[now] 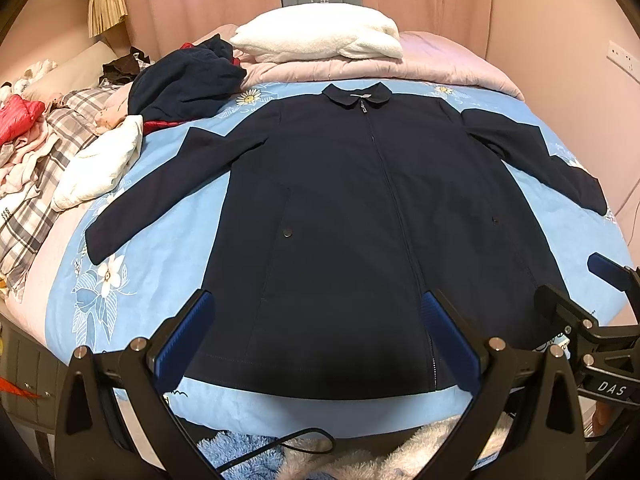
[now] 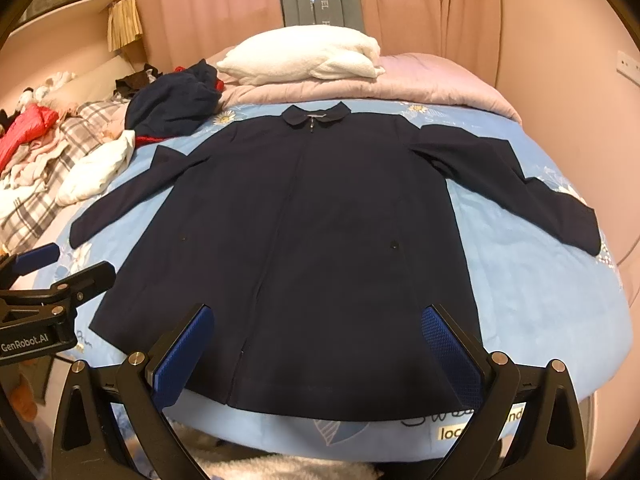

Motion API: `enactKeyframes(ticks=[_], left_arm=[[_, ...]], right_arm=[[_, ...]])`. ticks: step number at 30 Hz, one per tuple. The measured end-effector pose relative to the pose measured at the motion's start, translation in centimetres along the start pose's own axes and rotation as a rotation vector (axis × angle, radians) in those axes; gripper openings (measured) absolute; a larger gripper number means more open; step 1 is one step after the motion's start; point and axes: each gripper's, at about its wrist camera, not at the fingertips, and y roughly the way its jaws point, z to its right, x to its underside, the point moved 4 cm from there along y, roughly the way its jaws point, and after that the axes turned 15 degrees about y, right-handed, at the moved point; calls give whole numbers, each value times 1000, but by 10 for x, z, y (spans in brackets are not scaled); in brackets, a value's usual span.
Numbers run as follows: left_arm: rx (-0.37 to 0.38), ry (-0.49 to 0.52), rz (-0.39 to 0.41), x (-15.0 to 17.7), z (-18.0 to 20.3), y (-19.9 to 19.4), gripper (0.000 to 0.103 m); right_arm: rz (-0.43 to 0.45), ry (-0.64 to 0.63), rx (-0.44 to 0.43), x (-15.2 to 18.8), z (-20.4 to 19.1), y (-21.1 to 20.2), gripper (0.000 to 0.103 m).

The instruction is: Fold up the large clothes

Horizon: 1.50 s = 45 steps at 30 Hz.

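Hovering at the hem with both the left gripper (image 1: 316, 334) and right gripper (image 2: 316, 350) spread wide and empty, we judge folding unstarted: the jacket (image 1: 352, 208) lies flat, zipped, sleeves outstretched, on the bed (image 1: 168, 216).

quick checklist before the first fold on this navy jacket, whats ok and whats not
1. Navy jacket lies flat, front up, on the blue floral sheet: ok.
2. Zipper closed up to the collar: ok.
3. Both sleeves spread out: ok for the left sleeve; the right sleeve is bent, with a crease near the cuff: not ok.
4. Left gripper open, holding nothing: ok.
5. Right gripper open, holding nothing: ok.
6. Room to fold: the loose white garment lies close to the left sleeve; whether they touch: cannot tell.
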Motion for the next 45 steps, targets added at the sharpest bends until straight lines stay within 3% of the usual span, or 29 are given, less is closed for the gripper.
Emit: enactKeyframes(ticks=[40, 45], left_arm=[[-4, 14, -13, 3, 1, 5, 103], [8, 3, -12, 3, 1, 9, 103]], right_arm=[[-21, 18, -9, 3, 1, 5, 103], [-35, 63, -78, 1, 8, 6, 103]])
